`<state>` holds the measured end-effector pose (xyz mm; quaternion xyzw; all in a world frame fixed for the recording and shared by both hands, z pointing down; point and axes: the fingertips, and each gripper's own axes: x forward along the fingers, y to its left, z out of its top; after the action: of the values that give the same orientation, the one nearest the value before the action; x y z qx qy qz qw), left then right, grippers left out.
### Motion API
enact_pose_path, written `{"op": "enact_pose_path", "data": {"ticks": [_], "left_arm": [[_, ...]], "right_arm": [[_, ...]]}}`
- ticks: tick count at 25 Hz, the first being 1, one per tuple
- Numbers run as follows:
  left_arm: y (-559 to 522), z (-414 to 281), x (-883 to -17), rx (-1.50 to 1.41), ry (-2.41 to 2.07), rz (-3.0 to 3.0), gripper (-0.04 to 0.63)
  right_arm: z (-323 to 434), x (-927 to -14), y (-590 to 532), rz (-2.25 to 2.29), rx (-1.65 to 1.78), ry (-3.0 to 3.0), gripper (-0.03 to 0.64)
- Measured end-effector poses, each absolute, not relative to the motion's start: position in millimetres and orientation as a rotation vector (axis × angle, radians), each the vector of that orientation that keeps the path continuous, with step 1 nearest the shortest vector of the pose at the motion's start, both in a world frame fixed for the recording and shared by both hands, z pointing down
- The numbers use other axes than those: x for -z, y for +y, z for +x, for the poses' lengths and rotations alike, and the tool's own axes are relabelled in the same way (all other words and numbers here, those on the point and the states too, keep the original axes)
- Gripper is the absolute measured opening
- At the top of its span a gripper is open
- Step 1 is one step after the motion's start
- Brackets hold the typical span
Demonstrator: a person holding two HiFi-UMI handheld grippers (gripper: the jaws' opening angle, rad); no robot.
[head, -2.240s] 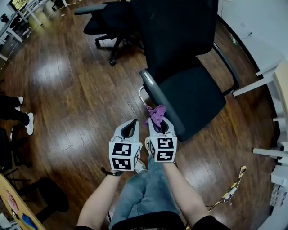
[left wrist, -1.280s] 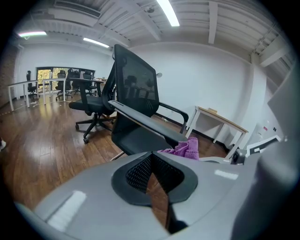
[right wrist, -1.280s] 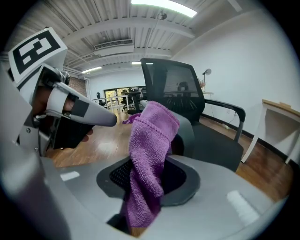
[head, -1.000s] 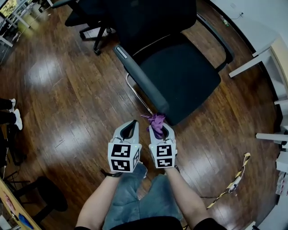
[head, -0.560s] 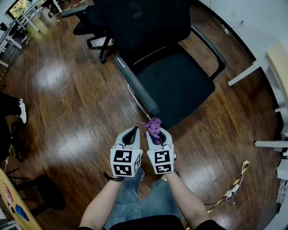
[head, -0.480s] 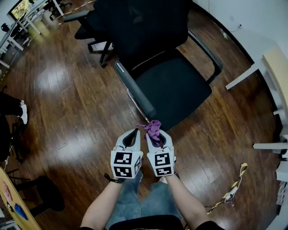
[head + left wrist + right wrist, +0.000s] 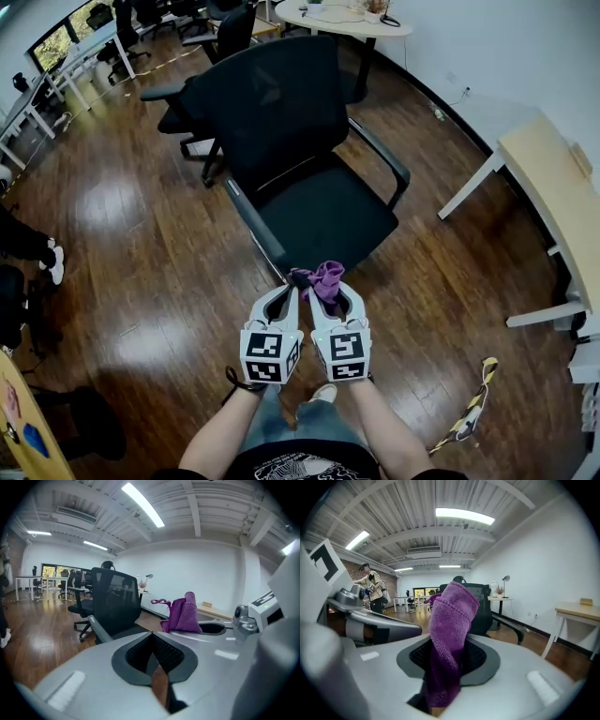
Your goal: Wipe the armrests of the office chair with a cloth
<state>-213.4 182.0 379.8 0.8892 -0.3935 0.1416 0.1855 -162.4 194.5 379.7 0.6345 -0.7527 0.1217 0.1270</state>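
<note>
A black office chair [image 7: 300,159] stands ahead of me, its seat facing me. Its left armrest [image 7: 251,222] runs toward my grippers; its right armrest [image 7: 380,161] is on the far side. My right gripper [image 7: 330,292] is shut on a purple cloth [image 7: 323,279], which sticks up from its jaws [image 7: 449,634]. My left gripper [image 7: 286,295] sits beside it, shut with nothing in it [image 7: 152,656]. Both are held close together, a little short of the seat's front edge and off the armrests.
Dark wooden floor [image 7: 141,262] lies all round. A second black chair [image 7: 202,42] stands behind the first, and a round white table [image 7: 342,17] beyond it. A light desk [image 7: 553,197] is at the right. A person's feet [image 7: 47,262] show at the left edge.
The view has pulled back and tilted up, so the whole chair shows and sits farther from my grippers. The grippers stay side by side, cloth still held in the right.
</note>
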Motion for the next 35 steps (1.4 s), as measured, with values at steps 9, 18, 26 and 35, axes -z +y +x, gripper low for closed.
{"op": "enact_pose_path", "data": {"ticks": [9,18,26,35], "left_arm": [[221,-159,-323,-0.307,-1.028,2.626,0.005],[243,-116,-305,-0.293,-0.974,2.667,0.005],[254,-55,-294,-0.317,-0.920,2.718,0.005],[235,20,-300,-0.323,-0.832,2.740,0.005]], "right_arm": [[-109,-313,232,1.994,-0.231,-2.175,0.121],[-70,-299,258,2.067,-0.212,-2.161,0.120],[-6,-297,280,2.151,-0.232,-2.102,0.121],[68,-298,271,2.213,-0.210,-2.019,0.120]]}}
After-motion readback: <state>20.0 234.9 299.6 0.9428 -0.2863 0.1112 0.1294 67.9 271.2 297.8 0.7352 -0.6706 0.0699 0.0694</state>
